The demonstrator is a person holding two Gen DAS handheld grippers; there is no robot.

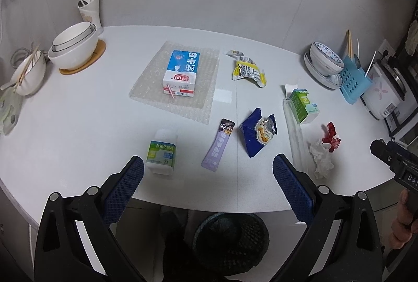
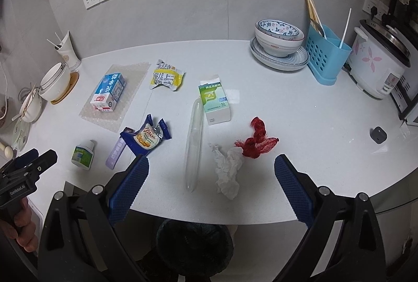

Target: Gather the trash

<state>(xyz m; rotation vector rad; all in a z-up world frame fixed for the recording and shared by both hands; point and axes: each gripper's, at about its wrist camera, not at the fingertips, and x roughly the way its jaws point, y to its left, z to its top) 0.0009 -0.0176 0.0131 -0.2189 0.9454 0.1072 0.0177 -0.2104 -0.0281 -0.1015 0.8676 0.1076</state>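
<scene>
Trash is spread on the white counter (image 1: 78, 109) and nothing is held yet. The left gripper (image 1: 208, 169) is wide open and empty; the right gripper (image 2: 211, 169) is wide open and empty too. Both are kept above the near edge of the counter, over a black mesh bin (image 1: 231, 242) on the floor below.

Just ahead of the left gripper a purple sachet (image 1: 218, 145) lies flat, with a small white bottle (image 1: 161, 151) beside the left finger and a blue snack wrapper (image 1: 257, 131) a little further. Just ahead of the right gripper a crumpled tissue (image 2: 228, 172) is seen, touching a red net (image 2: 257, 141), and a long clear plastic tube (image 2: 193, 143) lies beside the left finger.

All of these are judged very light. The tissue and net are soft and can be pinched anywhere on the bulk. The flat, probably slippery sachet is best taken at one end. Further away, the milk carton (image 1: 180, 74) on bubble wrap (image 1: 146, 88) looks stiff and may be gripped across its narrow sides.
</scene>
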